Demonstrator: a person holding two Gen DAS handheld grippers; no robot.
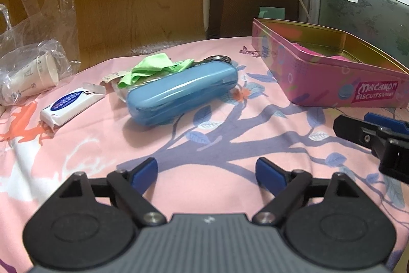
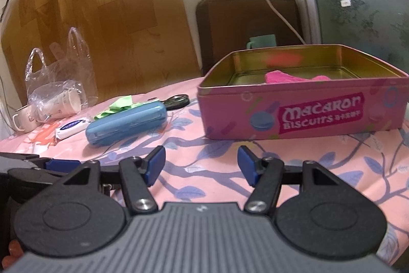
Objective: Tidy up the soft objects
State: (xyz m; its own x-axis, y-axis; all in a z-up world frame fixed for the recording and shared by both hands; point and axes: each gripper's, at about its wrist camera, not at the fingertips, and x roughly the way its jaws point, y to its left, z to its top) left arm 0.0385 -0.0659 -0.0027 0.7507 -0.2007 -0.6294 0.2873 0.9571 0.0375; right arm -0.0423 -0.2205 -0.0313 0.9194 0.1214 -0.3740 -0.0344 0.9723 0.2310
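Note:
A green cloth (image 1: 153, 68) lies crumpled behind a blue case (image 1: 182, 92) on the pink flowered tablecloth; it also shows in the right wrist view (image 2: 118, 105). A pink cloth (image 2: 294, 76) lies inside the open pink biscuit tin (image 2: 301, 114), which stands at the right in the left wrist view (image 1: 329, 83). My left gripper (image 1: 206, 172) is open and empty, low over the cloth, short of the blue case. My right gripper (image 2: 201, 163) is open and empty in front of the tin; it shows at the right edge of the left wrist view (image 1: 370, 129).
A white tissue pack (image 1: 70, 105) lies left of the blue case (image 2: 126, 126). A clear plastic bag with paper cups (image 1: 33, 68) and a mug (image 2: 21, 118) sit far left. A black round object (image 2: 177, 100) lies behind the case. A brown chair (image 2: 248, 24) stands behind the table.

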